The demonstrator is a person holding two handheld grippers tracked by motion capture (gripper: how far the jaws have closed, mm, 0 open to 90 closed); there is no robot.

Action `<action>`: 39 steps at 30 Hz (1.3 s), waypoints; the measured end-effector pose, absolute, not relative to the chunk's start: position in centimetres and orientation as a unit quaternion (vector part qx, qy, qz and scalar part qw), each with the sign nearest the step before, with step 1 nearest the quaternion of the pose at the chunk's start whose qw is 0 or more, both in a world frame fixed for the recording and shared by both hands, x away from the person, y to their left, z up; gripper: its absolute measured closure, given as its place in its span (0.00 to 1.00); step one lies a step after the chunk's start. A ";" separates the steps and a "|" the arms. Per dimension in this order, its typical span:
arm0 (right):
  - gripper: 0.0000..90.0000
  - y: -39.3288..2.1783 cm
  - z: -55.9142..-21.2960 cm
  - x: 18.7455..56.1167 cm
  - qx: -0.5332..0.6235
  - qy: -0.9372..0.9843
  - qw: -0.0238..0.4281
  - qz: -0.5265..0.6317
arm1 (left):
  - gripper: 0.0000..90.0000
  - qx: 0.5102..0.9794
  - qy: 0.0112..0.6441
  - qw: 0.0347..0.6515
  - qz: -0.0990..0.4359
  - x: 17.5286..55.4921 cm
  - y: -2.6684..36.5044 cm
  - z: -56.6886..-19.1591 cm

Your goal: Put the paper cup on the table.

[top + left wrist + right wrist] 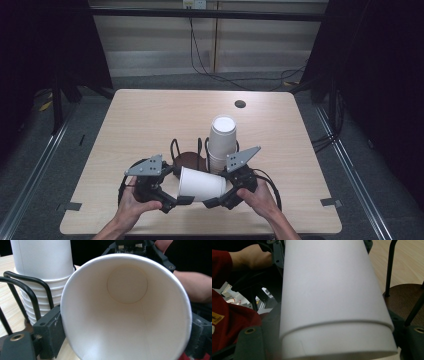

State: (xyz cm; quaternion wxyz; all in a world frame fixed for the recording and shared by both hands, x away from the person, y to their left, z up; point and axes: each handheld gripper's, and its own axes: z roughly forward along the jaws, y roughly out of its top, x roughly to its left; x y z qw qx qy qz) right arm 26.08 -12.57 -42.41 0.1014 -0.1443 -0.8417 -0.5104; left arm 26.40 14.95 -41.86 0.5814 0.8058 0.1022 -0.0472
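Paper cup (201,184), sideways, between both grippers' jaws

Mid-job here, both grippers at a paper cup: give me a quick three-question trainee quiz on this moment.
1. True or false: the paper cup between the left gripper and the right gripper lies on its side.
2. Which end of that cup faces the left gripper? A) the open mouth B) the closed base
3. What stands in the black wire holder on the table, behind the cup?

Key:
1. True: it is held level above the table's near edge.
2. A: the left gripper view looks into the cup, its jaws at either side of the rim.
3. A stack of white cups, upside down, in the holder's right half; the left half shows only its brown base.
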 end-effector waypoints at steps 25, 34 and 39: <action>0.16 -13.2 -42.6 26.0 -0.172 -0.837 0.070 -0.516 | 0.17 0.809 0.119 0.571 -0.077 27.2 15.5 -41.7; 0.15 -13.8 -42.5 26.0 -0.180 -0.837 0.057 -0.513 | 0.17 0.811 0.127 0.566 -0.072 27.3 15.9 -41.7; 0.16 -14.1 -42.4 26.0 -0.190 -0.836 0.044 -0.513 | 0.17 0.813 0.136 0.562 -0.066 27.3 16.3 -41.6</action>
